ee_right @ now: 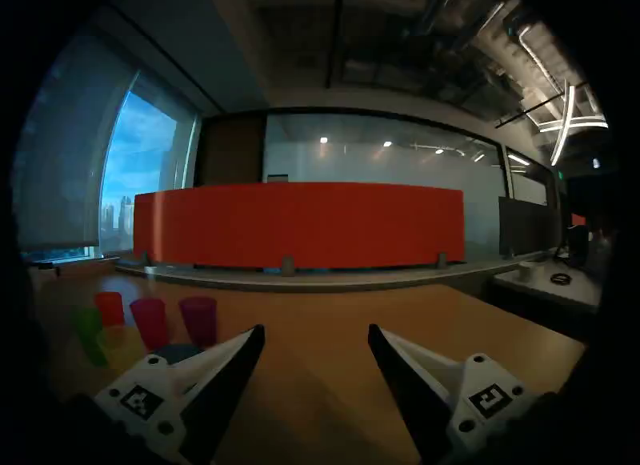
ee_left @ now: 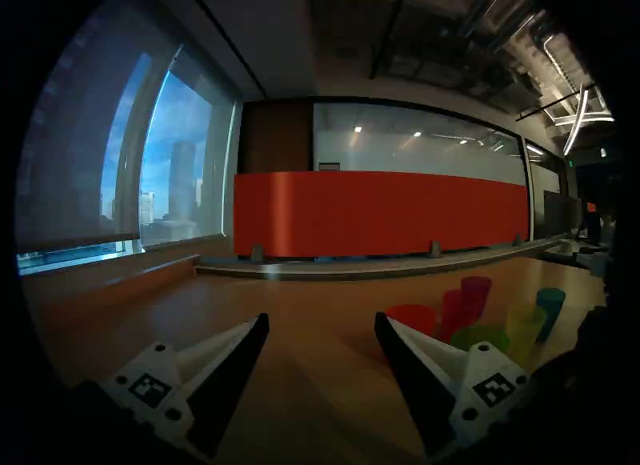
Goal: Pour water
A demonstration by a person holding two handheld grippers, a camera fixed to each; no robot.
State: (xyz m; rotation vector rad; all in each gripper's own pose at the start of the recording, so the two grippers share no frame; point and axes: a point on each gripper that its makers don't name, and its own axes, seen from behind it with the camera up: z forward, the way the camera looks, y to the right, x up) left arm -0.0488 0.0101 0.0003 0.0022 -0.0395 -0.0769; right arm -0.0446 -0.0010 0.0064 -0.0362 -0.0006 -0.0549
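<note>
At lower right of the left gripper view, the cups [ee_left: 478, 317] sat bunched on the wooden table [ee_left: 240, 297]: red, magenta, green, yellow, teal, some touching. They also showed at lower left of the right gripper view. Couldn't tell which one held water, if any. Main risk as I judged it: the cluster was tight and the cups looked like light plastic, so a finger going in for one would likely clip a neighbour and tip it. A pick from the wrong side would also mean reaching across the others. The left gripper [ee_left: 321, 317] and right gripper [ee_right: 316, 329] were both held low and level over bare tabletop, aimed at the red partition [ee_left: 376, 213], fingers spread wide, nothing between them.
</note>
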